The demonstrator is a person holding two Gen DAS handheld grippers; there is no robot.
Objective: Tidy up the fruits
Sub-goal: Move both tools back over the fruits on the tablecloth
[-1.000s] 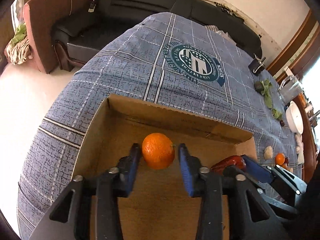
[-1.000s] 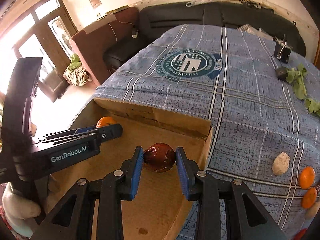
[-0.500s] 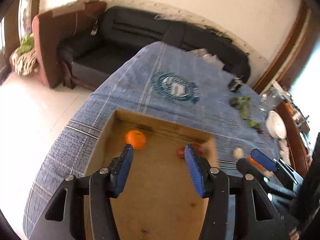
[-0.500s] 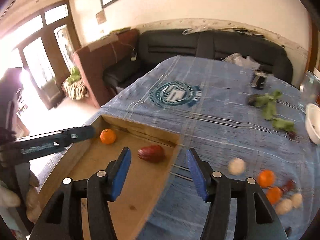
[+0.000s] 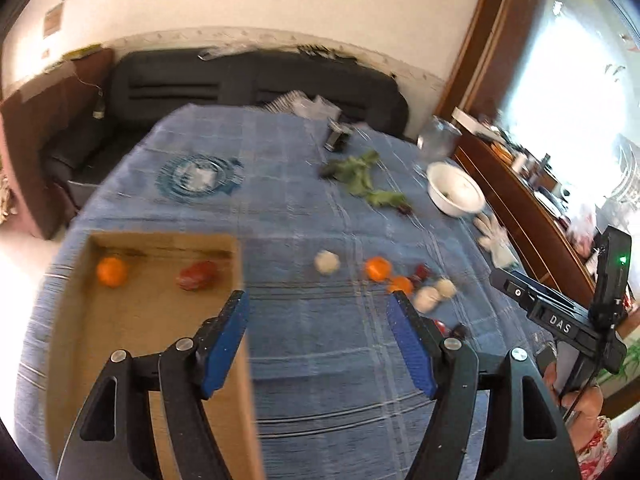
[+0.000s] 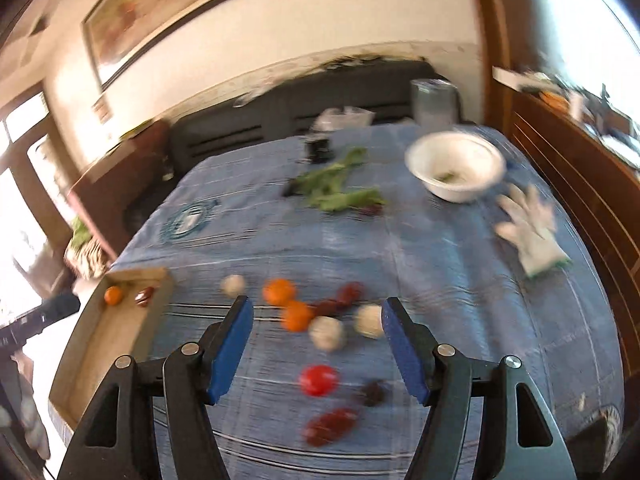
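Left gripper [image 5: 318,344] spread wide, holding nothing, above the blue tablecloth [image 5: 320,380]. Right gripper [image 6: 316,346] likewise wide and empty. Cardboard box [image 5: 240,264] at 9 o'clock holds an orange [image 5: 112,272] and a red fruit [image 5: 197,275], apart. Loose fruits [image 6: 296,316], blurred, lie between the right gripper's jaws at 12 o'clock.

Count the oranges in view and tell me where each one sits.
3. One orange lies in the cardboard box; two more sit side by side on the blue cloth. Others may be hidden.
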